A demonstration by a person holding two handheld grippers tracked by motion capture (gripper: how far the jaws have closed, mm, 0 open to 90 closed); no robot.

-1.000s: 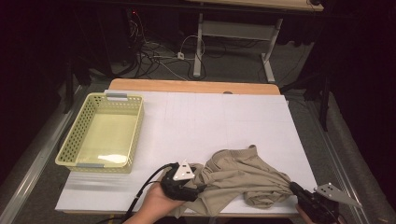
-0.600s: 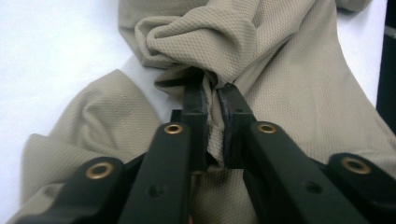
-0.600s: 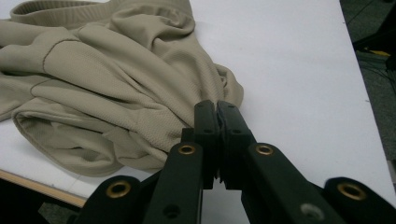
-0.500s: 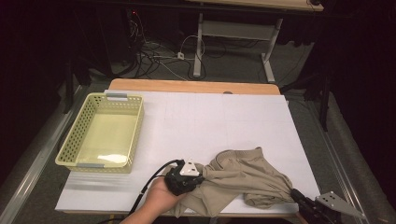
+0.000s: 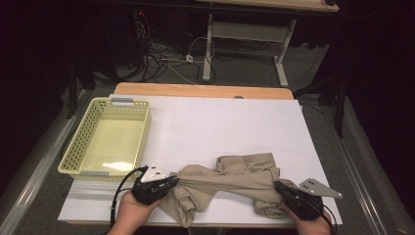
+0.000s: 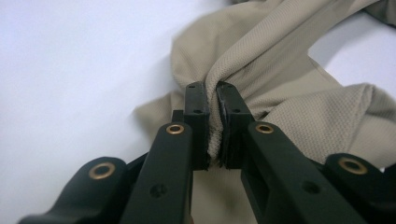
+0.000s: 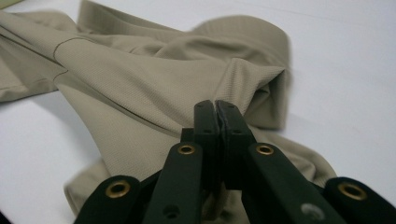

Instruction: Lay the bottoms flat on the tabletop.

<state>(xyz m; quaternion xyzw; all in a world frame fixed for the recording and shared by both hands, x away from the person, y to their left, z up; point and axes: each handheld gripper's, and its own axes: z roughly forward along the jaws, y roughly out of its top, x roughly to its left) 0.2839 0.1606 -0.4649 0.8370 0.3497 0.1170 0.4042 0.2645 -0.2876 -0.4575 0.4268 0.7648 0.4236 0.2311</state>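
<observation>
A beige garment [image 5: 230,181] lies crumpled near the front edge of the white table [image 5: 220,122], pulled into a band between my two grippers. My left gripper [image 5: 172,183] is at its left end, shut on a bunched fold of the garment [image 6: 261,60], which shows pinched between the pads in the left gripper view [image 6: 213,93]. My right gripper [image 5: 279,187] is at the garment's right end. In the right gripper view the jaws [image 7: 215,106] are pressed together on a fold of the beige garment [image 7: 154,79].
A pale yellow mesh basket [image 5: 73,147] stands at the table's left side. Behind the garment the white sheet stretches to a wooden strip [image 5: 195,90] at the far edge. Cables and a desk frame [image 5: 244,39] are on the floor beyond.
Both hands have shifted to the left. The left gripper has dragged its end of the garment leftward, so the cloth is drawn out longer between the grippers.
</observation>
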